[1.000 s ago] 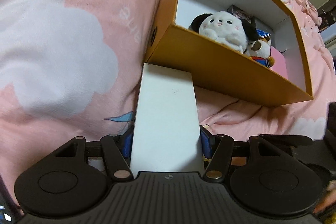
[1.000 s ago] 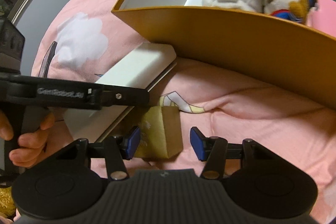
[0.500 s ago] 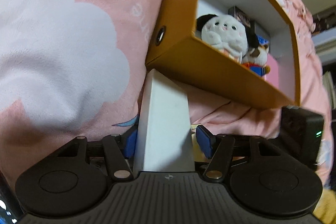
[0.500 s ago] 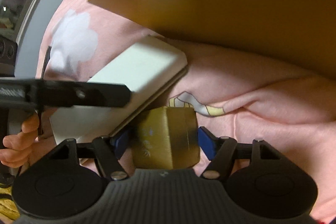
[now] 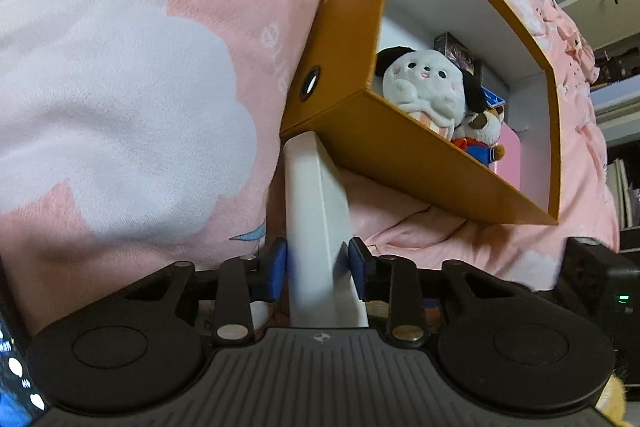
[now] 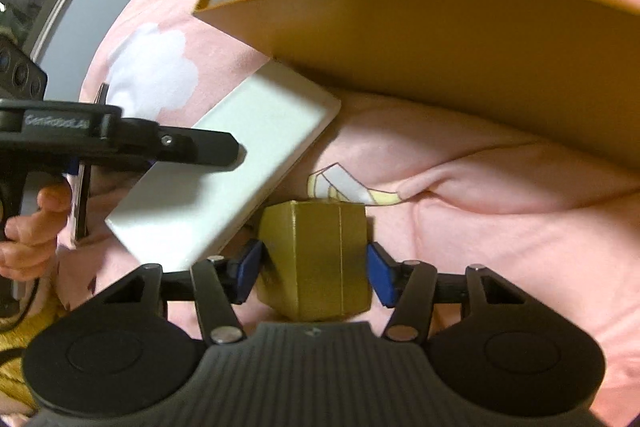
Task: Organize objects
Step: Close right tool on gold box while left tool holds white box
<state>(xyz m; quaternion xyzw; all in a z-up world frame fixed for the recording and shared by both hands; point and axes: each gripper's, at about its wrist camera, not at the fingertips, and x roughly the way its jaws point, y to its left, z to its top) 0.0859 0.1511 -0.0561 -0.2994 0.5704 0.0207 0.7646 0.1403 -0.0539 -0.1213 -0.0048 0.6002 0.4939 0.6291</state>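
A flat white box [image 5: 316, 195] stands on its narrow edge between the blue pads of my left gripper [image 5: 318, 275]. The jaws are closing and both pads touch its sides. Its far end reaches under the corner of the orange storage box [image 5: 400, 143]. In the right wrist view the white box [image 6: 240, 155] tilts up from the bedding, with a left gripper finger [image 6: 180, 151] across it. A small gold box [image 6: 316, 259] sits deep between the pads of my right gripper [image 6: 315, 273], whose jaws are closing against both its sides.
The orange box [image 6: 460, 47] lies open on pink cloud-print bedding [image 5: 140, 87]. It holds a white plush toy [image 5: 424, 87], a brown-and-white plush [image 5: 484, 131], small cartons and a pink item [image 5: 510, 155]. A hand [image 6: 28, 239] grips the left tool. Shelving stands at the far right.
The white box has turned from flat to edge-on and the left jaws have narrowed onto it. The right jaws widened, slid round the gold box, then drew in against it.
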